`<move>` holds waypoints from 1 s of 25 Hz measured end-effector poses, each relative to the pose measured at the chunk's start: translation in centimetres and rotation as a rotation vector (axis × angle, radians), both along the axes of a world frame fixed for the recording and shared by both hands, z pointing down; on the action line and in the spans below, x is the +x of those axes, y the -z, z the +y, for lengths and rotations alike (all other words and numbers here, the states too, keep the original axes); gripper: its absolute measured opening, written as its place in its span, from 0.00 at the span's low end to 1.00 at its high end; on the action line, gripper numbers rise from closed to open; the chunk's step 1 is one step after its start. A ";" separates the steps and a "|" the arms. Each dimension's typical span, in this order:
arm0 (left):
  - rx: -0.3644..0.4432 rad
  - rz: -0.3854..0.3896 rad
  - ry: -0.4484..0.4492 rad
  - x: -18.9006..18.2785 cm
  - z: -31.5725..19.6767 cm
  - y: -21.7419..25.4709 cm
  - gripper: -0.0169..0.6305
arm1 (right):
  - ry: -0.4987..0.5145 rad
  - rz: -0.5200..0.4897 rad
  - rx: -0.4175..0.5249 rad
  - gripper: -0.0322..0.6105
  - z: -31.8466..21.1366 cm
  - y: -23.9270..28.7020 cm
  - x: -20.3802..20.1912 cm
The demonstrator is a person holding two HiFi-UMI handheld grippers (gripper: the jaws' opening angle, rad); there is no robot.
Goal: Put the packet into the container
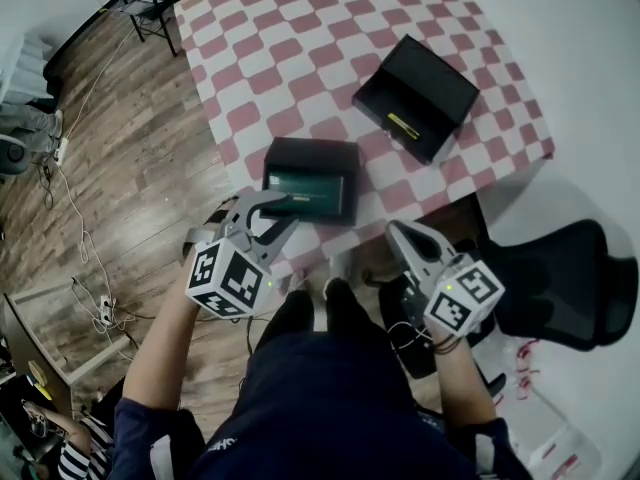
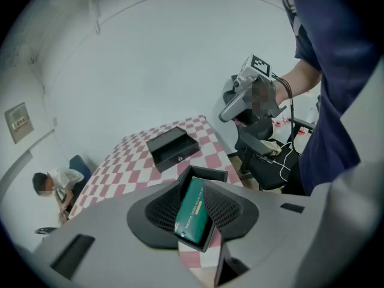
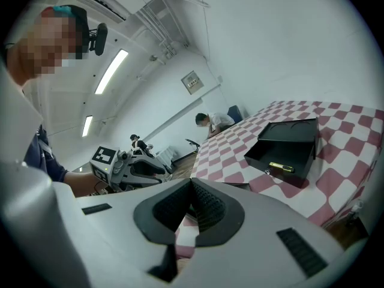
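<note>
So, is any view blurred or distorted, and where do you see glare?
Head view: sharp and evenly lit, but the straight edges of the checkered table look curved. Left gripper view: strong fisheye with black corners, and the green packet is sharp. Right gripper view: same fisheye, and the ceiling lights are blown out to white.

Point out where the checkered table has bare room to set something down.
The widest bare stretch of the checkered cloth is the far left part, beyond the near container and left of the open black box. A narrower bare strip runs between those two. The near edge is crowded: the container holds the green packet, with the left gripper at its rim.
</note>
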State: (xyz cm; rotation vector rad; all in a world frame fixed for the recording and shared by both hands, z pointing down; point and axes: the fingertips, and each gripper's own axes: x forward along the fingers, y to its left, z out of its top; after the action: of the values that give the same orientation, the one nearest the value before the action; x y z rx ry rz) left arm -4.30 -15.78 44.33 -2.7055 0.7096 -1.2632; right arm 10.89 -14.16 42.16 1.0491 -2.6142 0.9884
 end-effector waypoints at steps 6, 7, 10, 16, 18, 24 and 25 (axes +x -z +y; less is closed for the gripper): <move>0.074 0.130 0.105 -2.0 1.0 3.7 0.14 | 0.028 0.028 0.054 0.08 0.1 2.2 -2.5; 0.082 0.155 0.121 -2.3 1.3 4.3 0.12 | 0.034 0.031 0.065 0.08 0.2 2.6 -3.0; 0.096 0.229 0.172 -3.3 2.0 5.8 0.10 | 0.052 0.042 0.101 0.08 0.3 4.0 -4.3; 0.045 0.445 0.271 -5.4 3.4 7.1 0.08 | 0.085 0.046 0.144 0.08 1.2 5.8 -7.5; 0.020 0.482 0.287 -6.0 4.2 7.0 0.08 | 0.102 0.060 0.156 0.07 1.6 6.1 -8.5; -0.023 0.567 0.308 -7.3 5.9 7.3 0.08 | 0.154 0.101 0.183 0.07 2.8 6.6 -11.1; -0.021 0.578 0.306 -7.4 6.1 7.4 0.08 | 0.160 0.111 0.190 0.07 2.9 6.6 -11.5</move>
State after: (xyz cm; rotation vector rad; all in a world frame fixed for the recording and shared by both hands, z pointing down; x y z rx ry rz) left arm -11.71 -9.72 36.93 -3.0831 1.2018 -0.4959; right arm -0.56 -11.28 35.53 0.8866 -2.6893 0.6402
